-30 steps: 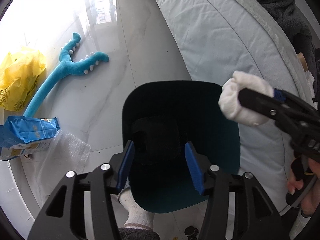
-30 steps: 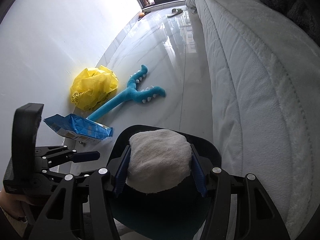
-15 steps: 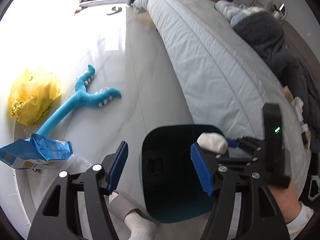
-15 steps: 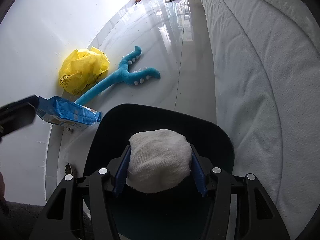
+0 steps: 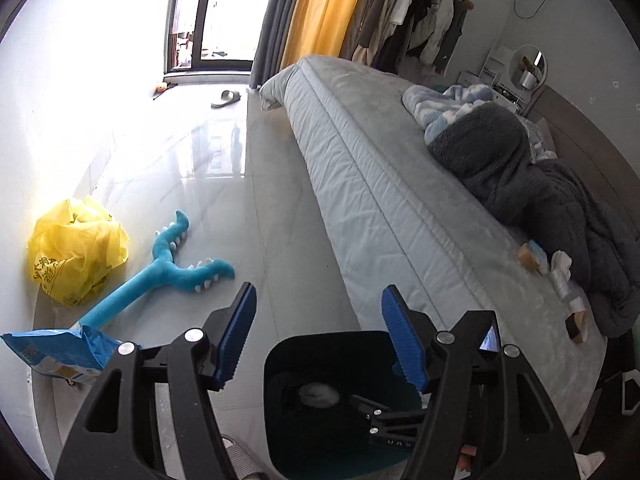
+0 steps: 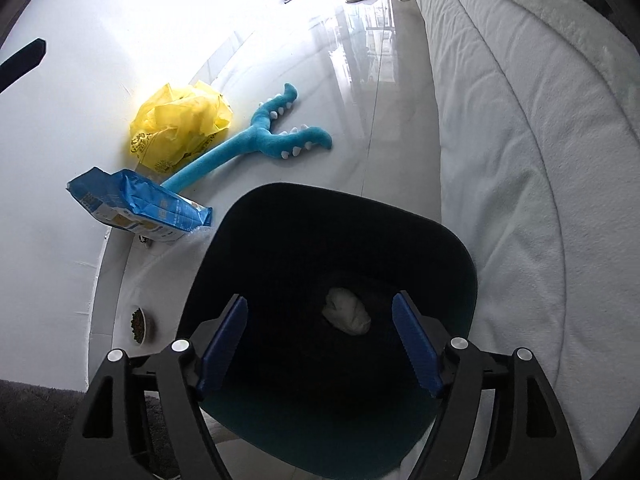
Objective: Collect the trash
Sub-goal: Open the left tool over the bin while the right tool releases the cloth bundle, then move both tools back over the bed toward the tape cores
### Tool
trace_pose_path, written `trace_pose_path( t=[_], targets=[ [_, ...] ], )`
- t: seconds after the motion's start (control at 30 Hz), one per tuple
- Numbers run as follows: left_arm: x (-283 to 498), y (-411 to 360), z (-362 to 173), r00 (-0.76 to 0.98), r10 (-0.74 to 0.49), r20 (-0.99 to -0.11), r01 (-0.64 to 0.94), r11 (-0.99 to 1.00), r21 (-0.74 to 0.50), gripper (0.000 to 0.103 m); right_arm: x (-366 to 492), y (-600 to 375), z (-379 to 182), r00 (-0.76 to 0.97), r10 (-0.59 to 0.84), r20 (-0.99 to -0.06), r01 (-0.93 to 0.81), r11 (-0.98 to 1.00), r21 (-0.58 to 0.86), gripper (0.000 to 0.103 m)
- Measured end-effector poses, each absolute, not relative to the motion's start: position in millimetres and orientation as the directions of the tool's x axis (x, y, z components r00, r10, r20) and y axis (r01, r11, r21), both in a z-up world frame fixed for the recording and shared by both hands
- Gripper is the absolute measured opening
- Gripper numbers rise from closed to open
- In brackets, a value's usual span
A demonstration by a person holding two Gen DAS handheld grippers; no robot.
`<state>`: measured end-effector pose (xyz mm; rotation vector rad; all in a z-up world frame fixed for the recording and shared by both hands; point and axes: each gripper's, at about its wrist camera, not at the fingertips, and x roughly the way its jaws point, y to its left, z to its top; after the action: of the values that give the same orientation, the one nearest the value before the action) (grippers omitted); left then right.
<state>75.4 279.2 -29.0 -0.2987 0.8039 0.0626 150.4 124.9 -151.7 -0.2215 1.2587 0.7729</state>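
Inside the dark bin (image 6: pixel 460 264) lies a white wad (image 6: pixel 347 315).

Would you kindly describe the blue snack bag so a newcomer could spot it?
Start at the dark bin beside the bed. Just left of it, by the wall, lies the blue snack bag: crinkly, printed foil, unlike the plush blue toy and yellow plastic bag behind.

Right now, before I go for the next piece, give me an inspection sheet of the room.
Surface: glossy pale floor between wall and bed.
Job's things: white wad lies inside the dark bin; yellow bag and blue packet on the floor by the wall.
Clutter: blue plush toy, small pet food bowl, slipper, scraps on the bed.
Grippers: left gripper open, empty; right gripper open over the bin.
Cables: nothing seen.
Surroundings: window, yellow curtain, hung clothes.
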Motion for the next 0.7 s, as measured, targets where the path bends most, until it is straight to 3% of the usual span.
trace_pose_path(
  t=[0.27,0.47,0.7],
  targets=[
    [80.0,254.2,-1.7,0.755,-0.031,-0.655,-0.144,0.967,-0.212,0.069,143.1,104.9,-95.3,0.162,0.507,-0.846,-0.678,0.681,0.278,0.077],
    [84.5,222.3,4.8,0.774,-0.032,-0.633,-0.091,0.983,-0.161,0.076,142.9,76.9,-56.3,0.253,0.551,-0.795,-0.696,0.674,0.246,0.079],
    [96.3,197.5,10.4,0.789,-0.100,-0.606,-0.062,0.968,-0.241,0.082,146.3,38.2,-28.7,0.345,0.567,-0.748,-0.691,0.692,0.206,0.080]
  ],
)
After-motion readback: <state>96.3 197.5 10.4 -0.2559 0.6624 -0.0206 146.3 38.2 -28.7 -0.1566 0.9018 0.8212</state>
